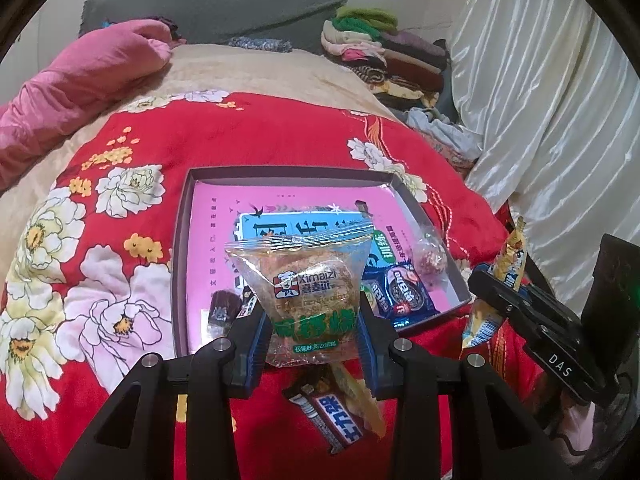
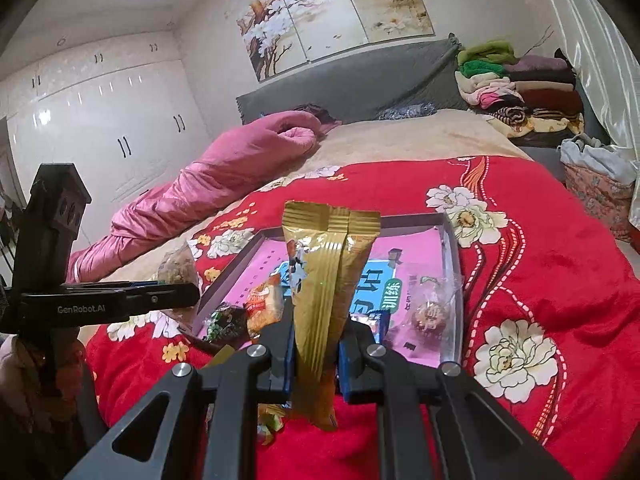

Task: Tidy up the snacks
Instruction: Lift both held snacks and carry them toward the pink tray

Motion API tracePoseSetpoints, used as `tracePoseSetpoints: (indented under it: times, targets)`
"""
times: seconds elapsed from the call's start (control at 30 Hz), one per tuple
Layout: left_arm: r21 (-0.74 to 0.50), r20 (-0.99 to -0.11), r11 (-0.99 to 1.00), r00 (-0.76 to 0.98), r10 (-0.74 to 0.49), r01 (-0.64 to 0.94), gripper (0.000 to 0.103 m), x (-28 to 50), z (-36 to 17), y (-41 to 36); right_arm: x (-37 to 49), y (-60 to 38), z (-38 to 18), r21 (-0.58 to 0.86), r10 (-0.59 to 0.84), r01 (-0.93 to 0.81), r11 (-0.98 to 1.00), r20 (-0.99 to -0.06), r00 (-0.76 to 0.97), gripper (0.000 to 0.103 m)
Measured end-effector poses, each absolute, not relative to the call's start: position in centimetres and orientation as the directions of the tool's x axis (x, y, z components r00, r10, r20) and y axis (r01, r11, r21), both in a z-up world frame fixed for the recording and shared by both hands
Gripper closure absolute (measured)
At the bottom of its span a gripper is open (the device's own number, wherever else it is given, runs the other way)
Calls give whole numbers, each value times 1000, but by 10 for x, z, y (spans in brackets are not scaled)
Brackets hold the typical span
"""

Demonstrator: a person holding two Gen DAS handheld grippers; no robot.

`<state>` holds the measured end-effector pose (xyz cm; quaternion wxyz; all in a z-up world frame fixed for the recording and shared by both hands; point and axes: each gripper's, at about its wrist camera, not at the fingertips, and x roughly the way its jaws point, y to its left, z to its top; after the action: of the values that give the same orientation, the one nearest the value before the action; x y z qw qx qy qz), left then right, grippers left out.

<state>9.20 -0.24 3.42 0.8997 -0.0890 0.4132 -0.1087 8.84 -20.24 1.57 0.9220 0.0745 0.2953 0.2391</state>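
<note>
Both grippers are loaded, and the shallow box (image 1: 182, 240) on the red floral bedspread (image 1: 280, 132) is the landmark to go by. The left gripper (image 1: 314, 334) is clamped on a clear cake packet (image 1: 304, 284), pinched near its bottom edge so that the packet stands upright just short of the box's near rim. The right gripper (image 2: 316, 354) is closed tight on a gold stick packet (image 2: 324, 300), whose long axis runs upright and leans slightly away toward the box. From both pairs of jaws the box lies straight ahead and below, so the coming move is probably a short carry forward and down. The left packet looks nearer the rim, though the fisheye bend makes that hard to judge. Already in the box are a dark blue cookie pack (image 1: 402, 294) by its near right corner and a round wrapped sweet (image 1: 432, 256) along its right wall. A chocolate bar (image 1: 328, 416) lies on the bedspread outside the near rim.
</note>
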Motion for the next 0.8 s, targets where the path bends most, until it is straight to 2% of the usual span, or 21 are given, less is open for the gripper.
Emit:
tracePoseSetpoints:
  times: [0.8]
  targets:
    - [-272,-738,953,606,-297,135,63,129,-6,-17,103,-221,20,275,417,-318,907,-490,766,86]
